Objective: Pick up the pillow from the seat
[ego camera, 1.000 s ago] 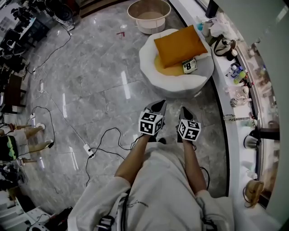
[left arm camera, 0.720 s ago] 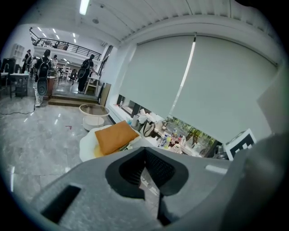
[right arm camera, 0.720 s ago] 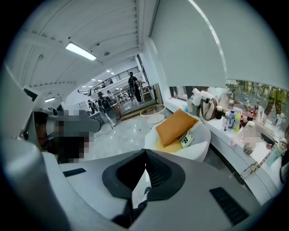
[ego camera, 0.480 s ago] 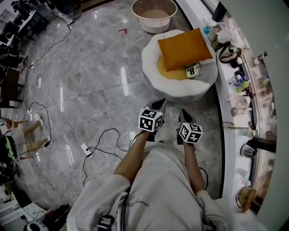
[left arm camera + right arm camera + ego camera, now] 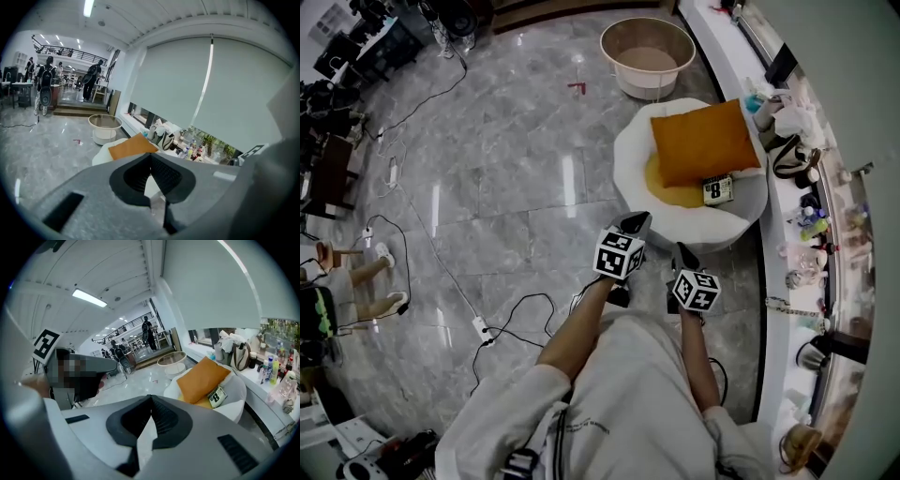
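Note:
An orange pillow (image 5: pixel 705 142) leans in a round white seat (image 5: pixel 628 173), with a card marked 8 (image 5: pixel 718 189) at its lower edge. My left gripper (image 5: pixel 637 221) is held just short of the seat's near rim, shut and empty. My right gripper (image 5: pixel 682 251) hangs beside it, a little further back, also shut on nothing. The left gripper view shows the pillow (image 5: pixel 131 146) past the closed tips (image 5: pixel 150 154). In the right gripper view the pillow (image 5: pixel 202 378) and card (image 5: pixel 216 396) lie ahead to the right of the closed tips (image 5: pixel 150 398).
A beige basin (image 5: pixel 648 54) stands on the floor behind the seat. A white counter (image 5: pixel 780 234) crowded with bags and bottles runs along the right. Cables and a power strip (image 5: pixel 483 323) lie on the marble floor to my left. People stand far off.
The head view has swung, so seat and pillow now sit further right and lower in it. Both grippers stay shut and close together in front of the body.

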Demonstrator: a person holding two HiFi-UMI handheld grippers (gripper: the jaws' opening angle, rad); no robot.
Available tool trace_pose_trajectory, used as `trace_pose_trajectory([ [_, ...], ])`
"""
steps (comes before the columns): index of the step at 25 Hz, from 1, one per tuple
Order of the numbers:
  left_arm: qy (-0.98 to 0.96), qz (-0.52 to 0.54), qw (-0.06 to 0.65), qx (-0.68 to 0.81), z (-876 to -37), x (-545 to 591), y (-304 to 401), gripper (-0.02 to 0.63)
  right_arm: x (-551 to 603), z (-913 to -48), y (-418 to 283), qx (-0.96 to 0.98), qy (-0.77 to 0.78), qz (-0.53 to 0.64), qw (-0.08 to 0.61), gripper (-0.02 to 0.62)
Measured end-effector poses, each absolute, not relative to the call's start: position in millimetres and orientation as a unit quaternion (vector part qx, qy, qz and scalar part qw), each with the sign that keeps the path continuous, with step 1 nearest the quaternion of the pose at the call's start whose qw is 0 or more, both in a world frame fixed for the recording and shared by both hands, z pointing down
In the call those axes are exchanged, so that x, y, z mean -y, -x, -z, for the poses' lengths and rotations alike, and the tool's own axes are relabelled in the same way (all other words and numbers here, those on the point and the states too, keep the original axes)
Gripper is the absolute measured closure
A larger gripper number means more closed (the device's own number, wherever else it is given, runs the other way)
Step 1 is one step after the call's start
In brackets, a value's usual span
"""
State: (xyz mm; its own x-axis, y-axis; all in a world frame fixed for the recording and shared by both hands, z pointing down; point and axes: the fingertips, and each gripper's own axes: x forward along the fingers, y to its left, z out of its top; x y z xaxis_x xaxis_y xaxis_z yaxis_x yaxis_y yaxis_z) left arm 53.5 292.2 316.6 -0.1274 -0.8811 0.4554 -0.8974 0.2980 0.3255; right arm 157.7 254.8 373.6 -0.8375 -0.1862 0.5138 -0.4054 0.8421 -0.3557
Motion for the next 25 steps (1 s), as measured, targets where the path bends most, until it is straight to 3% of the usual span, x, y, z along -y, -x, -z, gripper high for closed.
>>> trace_pose_trajectory([
  [8, -0.633, -0.046, 0.286, 0.718, -321.2, -258.5, -2.4, 0.597, -229.0, -364.7, -76.7, 0.93, -0.146, -0.279, 0.192, 0.588],
  [14, -0.635, -0.042, 0.3, 0.711, -337.5, -261.2, 30.2, 0.597, -245.4, -374.6, -51.3, 0.928, -0.142, -0.269, 0.214, 0.588],
  [25, -0.648, -0.037, 0.337, 0.682, -364.9, -228.6, 24.0, 0.597, -184.0, -390.9, -79.5, 0.903, -0.22, -0.296, 0.221, 0.588],
])
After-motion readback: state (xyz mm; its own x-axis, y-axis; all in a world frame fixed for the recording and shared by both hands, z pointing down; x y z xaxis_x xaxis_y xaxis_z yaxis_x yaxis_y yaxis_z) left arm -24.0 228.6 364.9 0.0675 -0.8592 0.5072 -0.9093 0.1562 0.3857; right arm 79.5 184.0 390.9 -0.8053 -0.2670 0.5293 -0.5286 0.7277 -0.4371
